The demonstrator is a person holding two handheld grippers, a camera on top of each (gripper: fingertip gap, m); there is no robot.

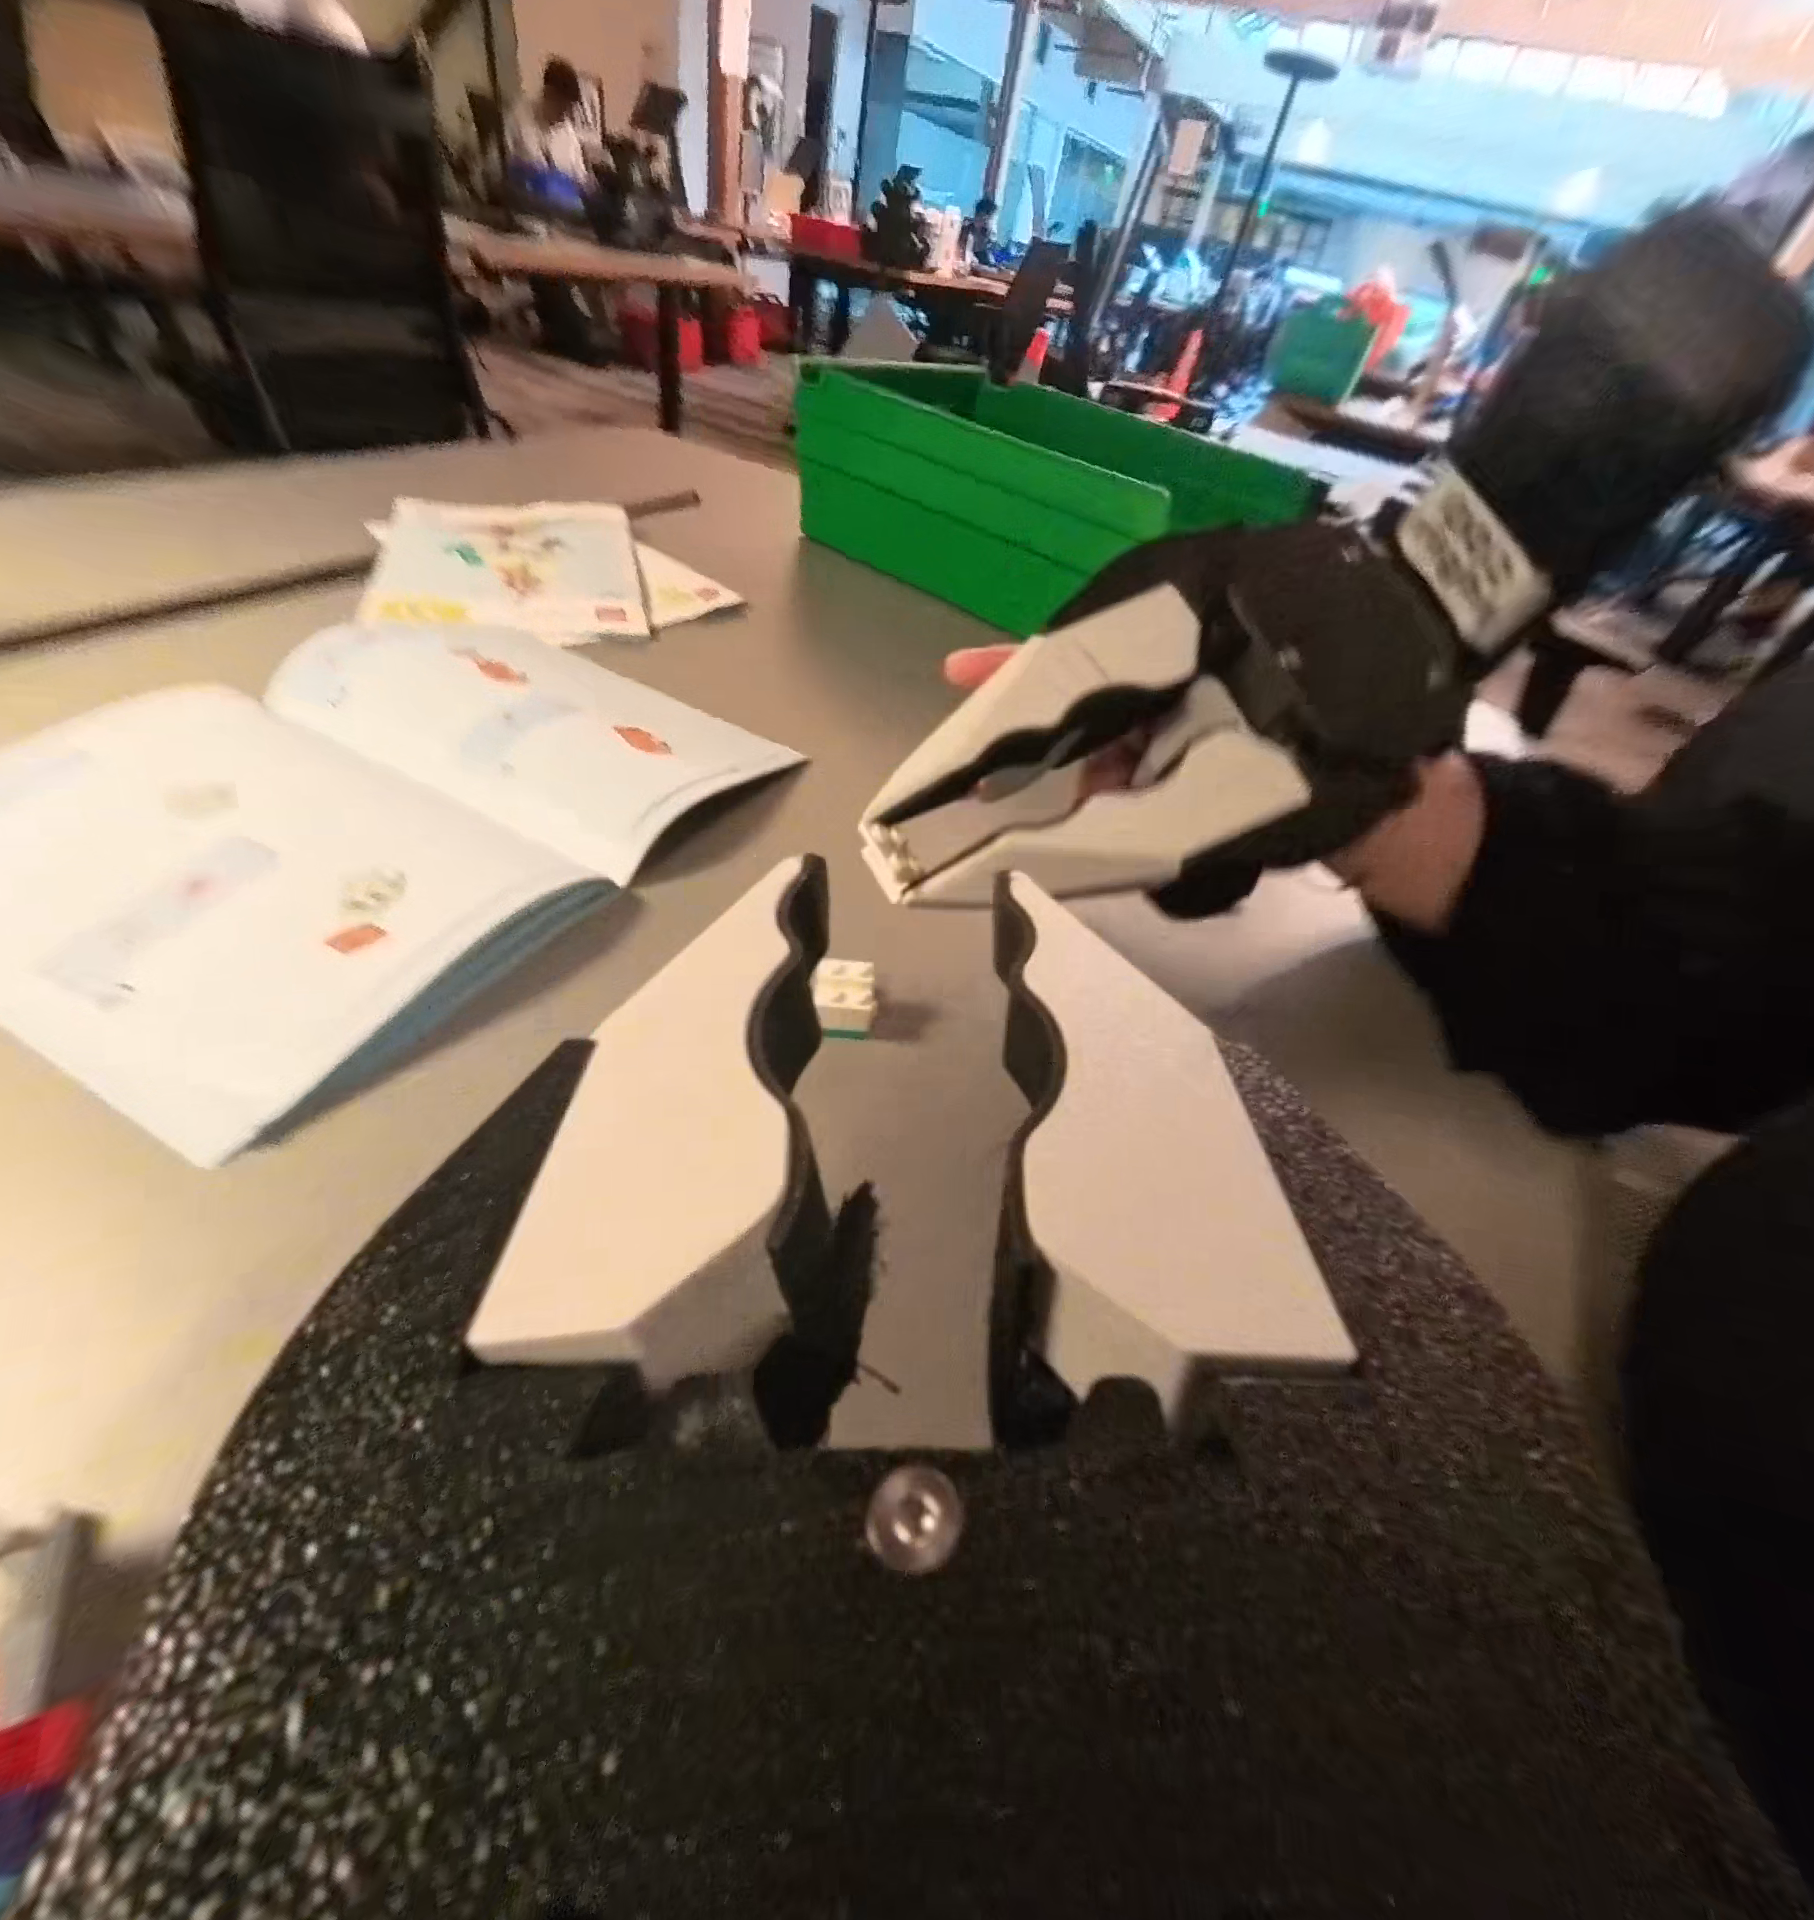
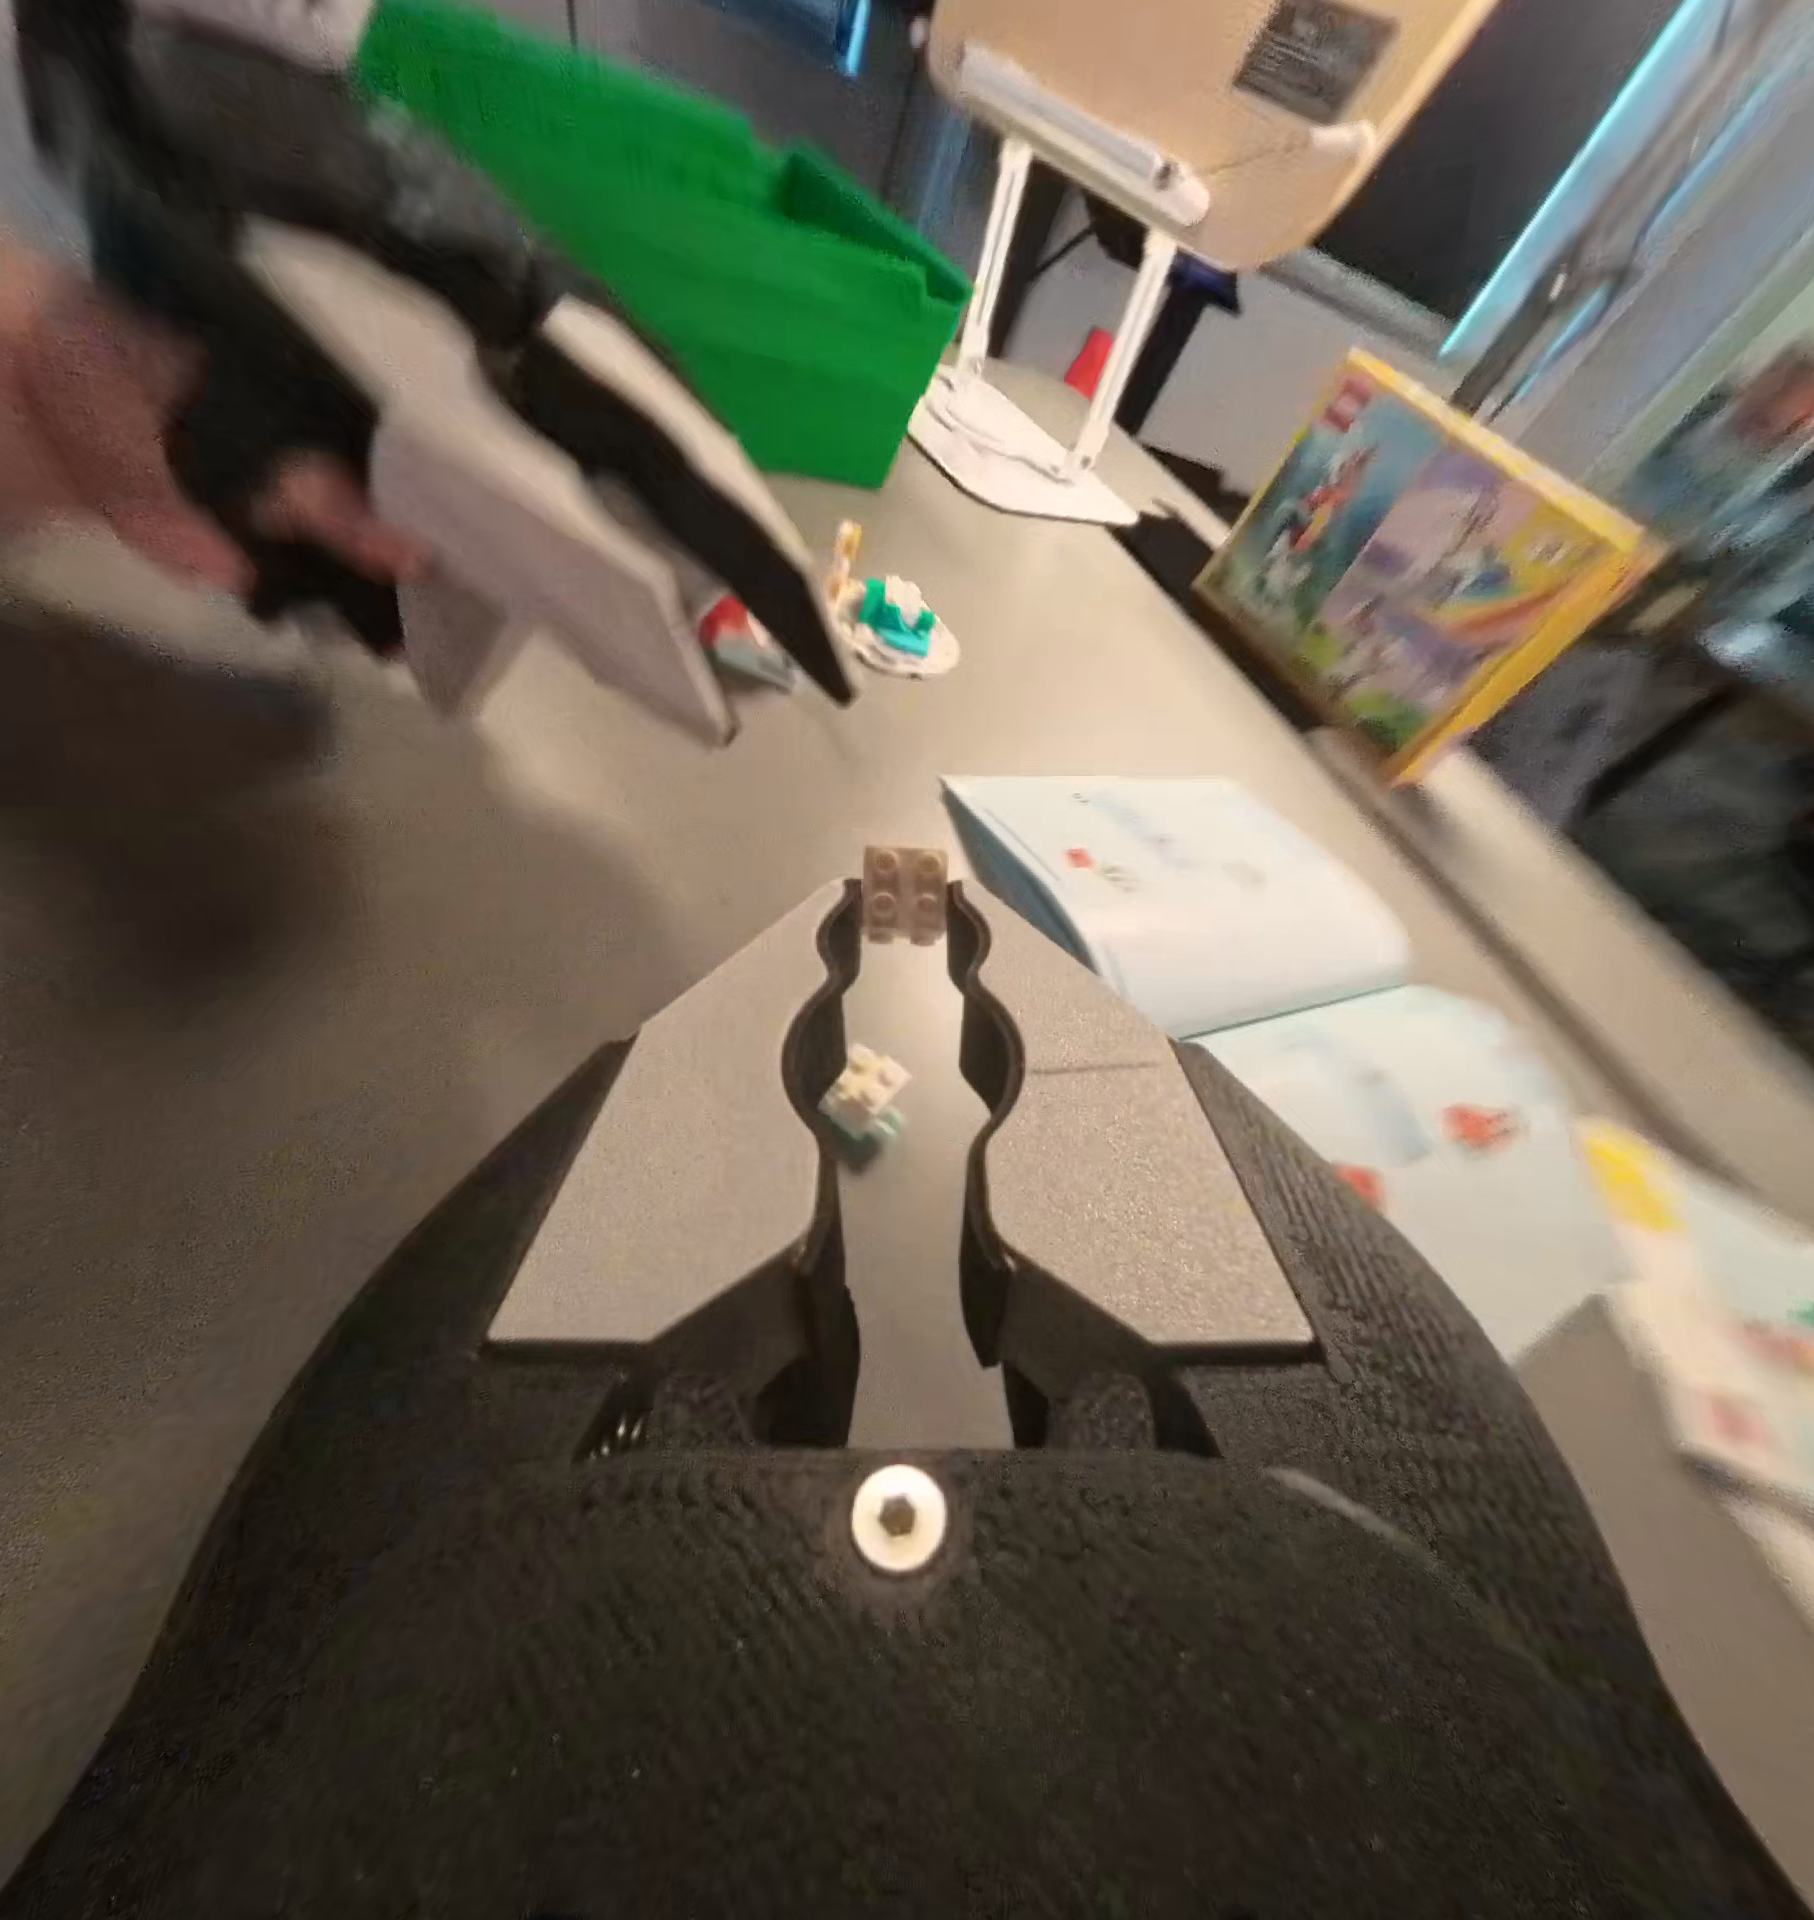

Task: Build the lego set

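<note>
Right gripper (image 2: pixel 905 902) is pinching a plate (image 2: pixel 904 894); left gripper (image 1: pixel 908 904) is hanging released over a barely started stack (image 1: pixel 843 995).

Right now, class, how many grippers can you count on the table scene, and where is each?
2. The left gripper hangs open over a small brick stack. The right gripper comes in from the right, shut on a white plate. None seems hidden.
</note>
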